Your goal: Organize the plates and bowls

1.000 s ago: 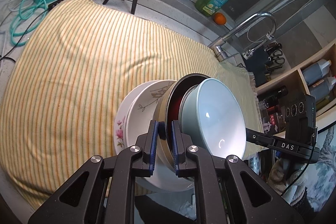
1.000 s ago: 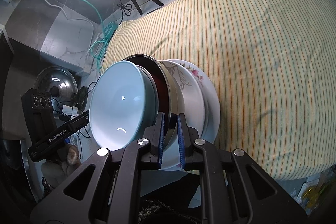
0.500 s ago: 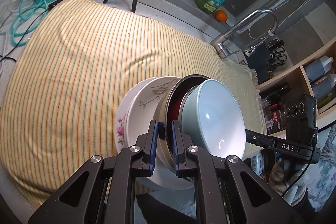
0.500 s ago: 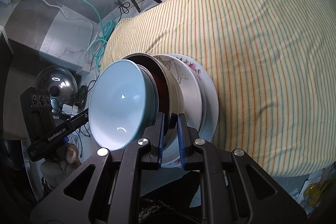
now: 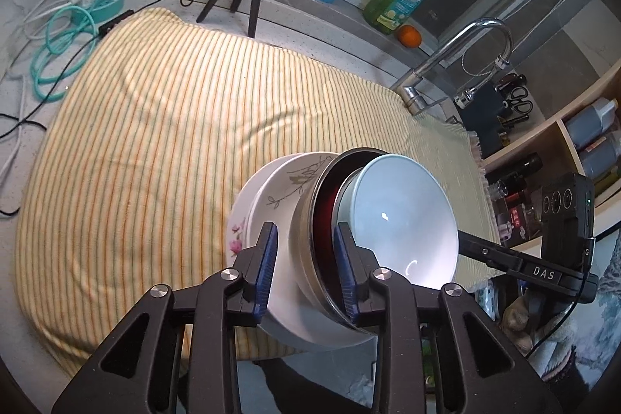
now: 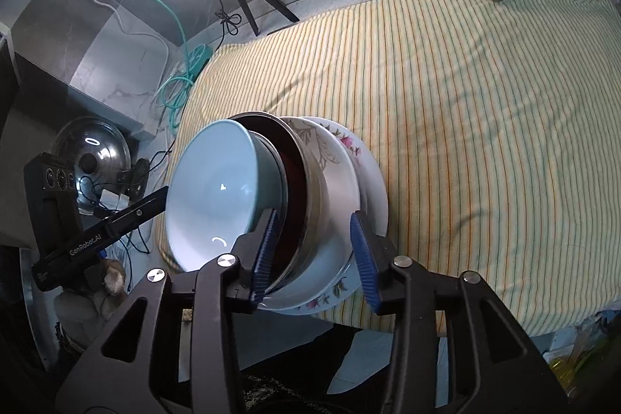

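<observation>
At lower centre of both views, a nested stack: floral plates [image 5: 248, 220], a metal bowl [image 5: 306, 239] with red inside, and a pale blue bowl [image 5: 399, 220] innermost, tipped on edge over the striped cloth [image 5: 155, 127] on the table. Left gripper [image 5: 304, 266] and right gripper [image 6: 314, 251] have jaws spread around the stack.

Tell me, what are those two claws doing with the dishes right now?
Left claw open, straddling the stack's rims. Right claw open, same on the opposite side. Nested stack of bowls and plates on the striped cloth edge. Nothing in the way.
</observation>
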